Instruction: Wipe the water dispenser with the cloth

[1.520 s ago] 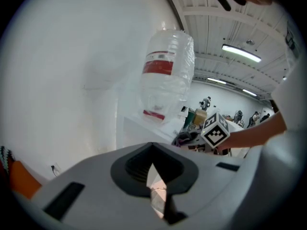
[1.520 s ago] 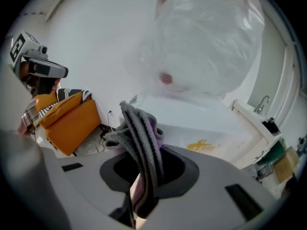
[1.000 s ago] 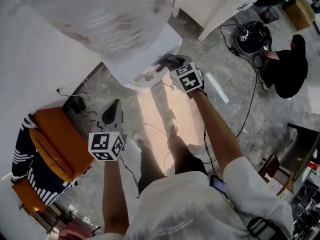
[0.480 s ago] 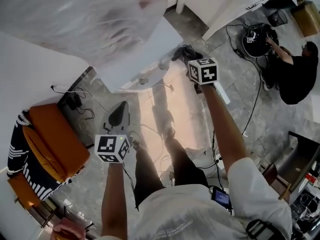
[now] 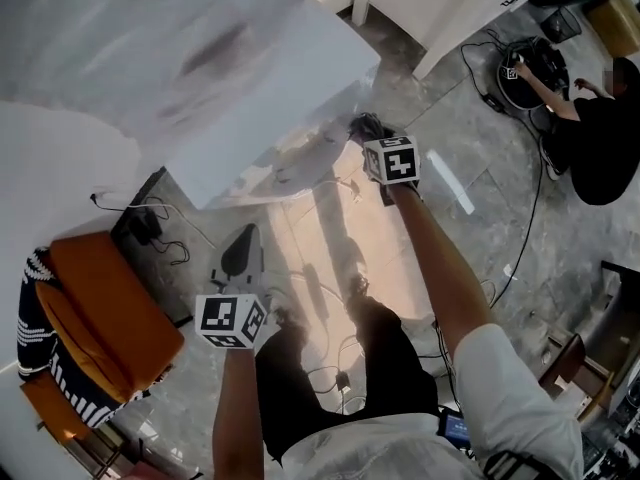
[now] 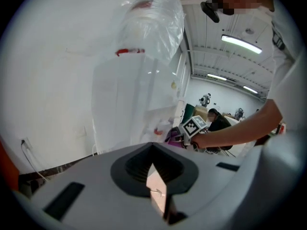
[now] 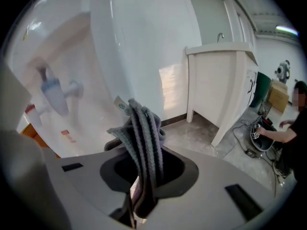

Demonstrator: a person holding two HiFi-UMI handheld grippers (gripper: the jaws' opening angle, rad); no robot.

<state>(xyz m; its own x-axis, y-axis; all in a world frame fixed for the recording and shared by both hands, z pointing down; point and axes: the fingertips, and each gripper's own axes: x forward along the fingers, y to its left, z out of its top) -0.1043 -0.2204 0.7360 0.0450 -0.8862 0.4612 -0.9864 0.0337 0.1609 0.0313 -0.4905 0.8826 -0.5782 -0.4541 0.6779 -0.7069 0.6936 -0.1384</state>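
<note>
Between right tongs [image 7: 141,198], cloth [image 7: 142,133] clamped.

Orange seat [image 5: 100,308] with striped fabric [image 5: 30,313] at left. White cabinet [image 7: 225,85] on legs. Person in black [image 5: 600,153] by round black device [image 5: 530,73] on grey floor [image 5: 480,233].

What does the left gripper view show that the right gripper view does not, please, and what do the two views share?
Only the left gripper view shows the clear plastic-wrapped bottle up top, the ceiling strip lights, a bare forearm, and the left gripper, jaws together and empty. Only the right gripper view shows the blurred blue tap, the white floor cabinet, and the right gripper shut on the grey ribbed knitted cloth. Both show the tall white water dispenser and the seated person in black.
</note>
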